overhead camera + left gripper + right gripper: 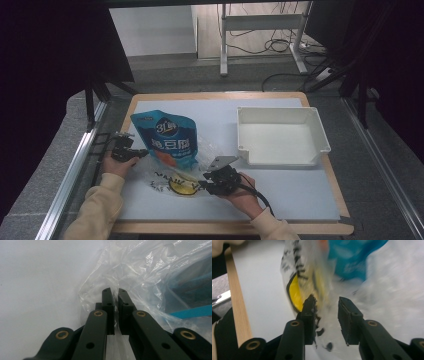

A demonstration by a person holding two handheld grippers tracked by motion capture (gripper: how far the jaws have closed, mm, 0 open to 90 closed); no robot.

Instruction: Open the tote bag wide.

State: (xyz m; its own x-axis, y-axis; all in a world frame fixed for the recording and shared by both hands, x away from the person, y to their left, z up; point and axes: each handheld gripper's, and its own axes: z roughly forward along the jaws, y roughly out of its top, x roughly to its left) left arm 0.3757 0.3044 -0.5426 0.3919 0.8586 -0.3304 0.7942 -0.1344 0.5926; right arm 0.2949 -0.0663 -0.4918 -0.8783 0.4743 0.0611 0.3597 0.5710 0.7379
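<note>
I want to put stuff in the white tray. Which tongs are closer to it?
Right. The right tongs are just off the white tray's near-left corner, by the clear plastic bag. The left tongs are across the blue pouch, pinching the bag's far edge.

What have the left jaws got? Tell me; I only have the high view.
Observer: In the left gripper view, the left gripper is shut on a fold of the clear plastic bag.
Operator: Now report the right one.
Observer: The right gripper is open. Its jaws stand apart, and the blurred bag film at the gap isn't pinched.
Operator: Say what's near it.
Observer: The bag's yellow print sits just beside one jaw.
</note>
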